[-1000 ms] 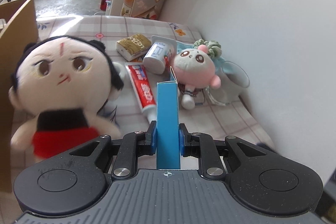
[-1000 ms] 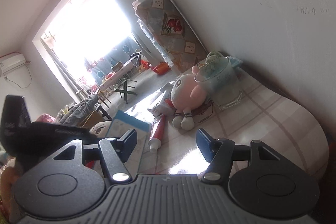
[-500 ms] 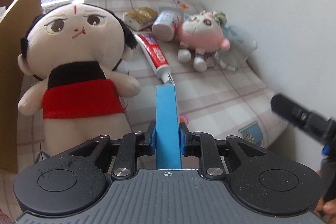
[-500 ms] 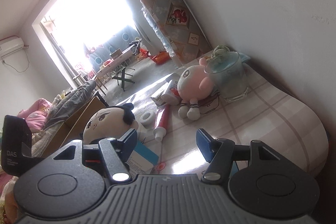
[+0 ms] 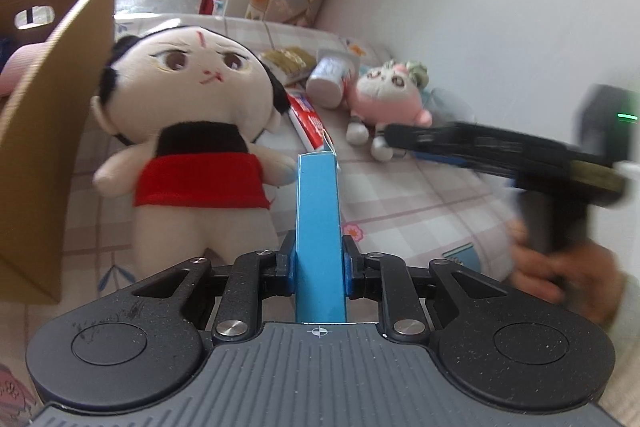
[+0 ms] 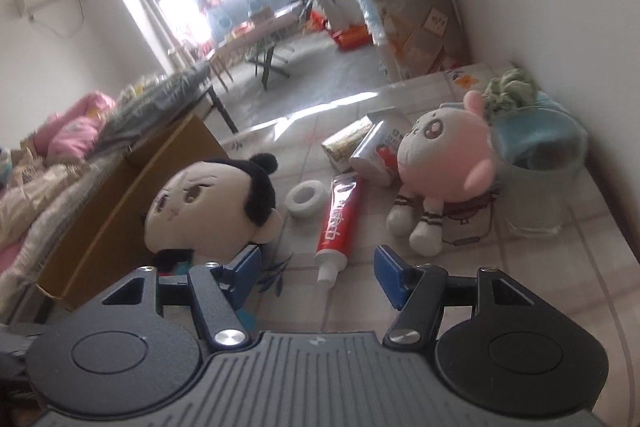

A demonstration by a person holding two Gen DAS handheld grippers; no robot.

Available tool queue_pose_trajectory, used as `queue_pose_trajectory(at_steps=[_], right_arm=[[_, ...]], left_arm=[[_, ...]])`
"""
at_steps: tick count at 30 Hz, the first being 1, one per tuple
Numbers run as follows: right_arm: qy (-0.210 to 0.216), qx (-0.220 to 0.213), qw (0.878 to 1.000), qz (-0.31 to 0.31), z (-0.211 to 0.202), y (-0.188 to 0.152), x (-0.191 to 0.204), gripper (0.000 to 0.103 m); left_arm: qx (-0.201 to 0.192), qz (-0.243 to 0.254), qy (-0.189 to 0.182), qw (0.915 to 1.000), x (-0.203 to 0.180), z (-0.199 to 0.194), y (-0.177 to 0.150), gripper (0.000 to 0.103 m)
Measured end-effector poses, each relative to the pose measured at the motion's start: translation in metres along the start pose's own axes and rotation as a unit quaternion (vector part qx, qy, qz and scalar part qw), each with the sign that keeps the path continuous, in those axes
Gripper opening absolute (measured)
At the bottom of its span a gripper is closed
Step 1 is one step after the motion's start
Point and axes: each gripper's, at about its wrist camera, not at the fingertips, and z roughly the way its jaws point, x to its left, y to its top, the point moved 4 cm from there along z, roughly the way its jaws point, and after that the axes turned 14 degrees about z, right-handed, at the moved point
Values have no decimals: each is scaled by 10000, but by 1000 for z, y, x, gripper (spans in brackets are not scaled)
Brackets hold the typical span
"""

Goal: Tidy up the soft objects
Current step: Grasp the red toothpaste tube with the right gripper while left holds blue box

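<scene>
A: Two plush toys lie on the checked bench (image 6: 520, 307). The black-haired doll (image 5: 192, 131) in the red top sits just beside the cardboard box (image 5: 52, 147), its head touching the box wall. The pink plush (image 6: 444, 163) lies further back, against the glass pitcher (image 6: 540, 187).

B: Tool states?

A: Left tool (image 5: 319, 263): pads pressed on a narrow blue carton (image 5: 318, 227), which stands upright between them. Right tool (image 6: 316, 267): jaws spread, nothing between them. In its own view the toothpaste tube (image 6: 338, 223) lies ahead of the gap, cap end toward the camera.

B: Other items on the bench?

A: A white tape roll (image 6: 304, 201) between the doll's head and the tube. A small carton with red print (image 6: 376, 151) and a gold-patterned packet (image 6: 346, 141) behind it, both near the pink plush. Green scrunchie-like fabric (image 6: 512, 89) and blue cloth at the pitcher's far side.

B: Right tool as seen from the left?

A: Blurred; it reaches in from the right edge, with its tip in front of the pink plush's feet. A hand (image 5: 560, 275) grips its handle. Contact with the plush: cannot tell.
</scene>
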Motion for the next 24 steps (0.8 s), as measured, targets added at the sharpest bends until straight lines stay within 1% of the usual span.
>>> queue_pose_trajectory(at_steps=[3,7,11,13,14,16,20,24], right_arm=[[-213,243,9994,-118,30,8,-1,62],[-413,435,9977,-304,64,15,2,61],[-719,622,9937,-587,93,12,5,59],[-798,757,9913,-728,104,8,8,51],[-832,710,9904,-851,106,6,11,48],[-925,733,9882,-973,106,3,16,34],[-1007,834,9876,-872,96,-3,16,32],[-1016,1021,9885,-467,74,-14,9,31]], left_arm=[[-236,-124,-16,9996,7,-19,-1,19],[-525,-283,-33,9982,19,-39,0,19],[-661,-475,-28,9967,33,-48,-2,19],[-689,-543,-9,9961,38,-49,-3,19],[-702,-591,0,9958,41,-49,-4,19],[-715,-658,17,9953,46,-50,-5,19],[-774,-779,8,9940,53,-50,-7,19],[-824,-851,-38,9930,59,-50,-7,19]])
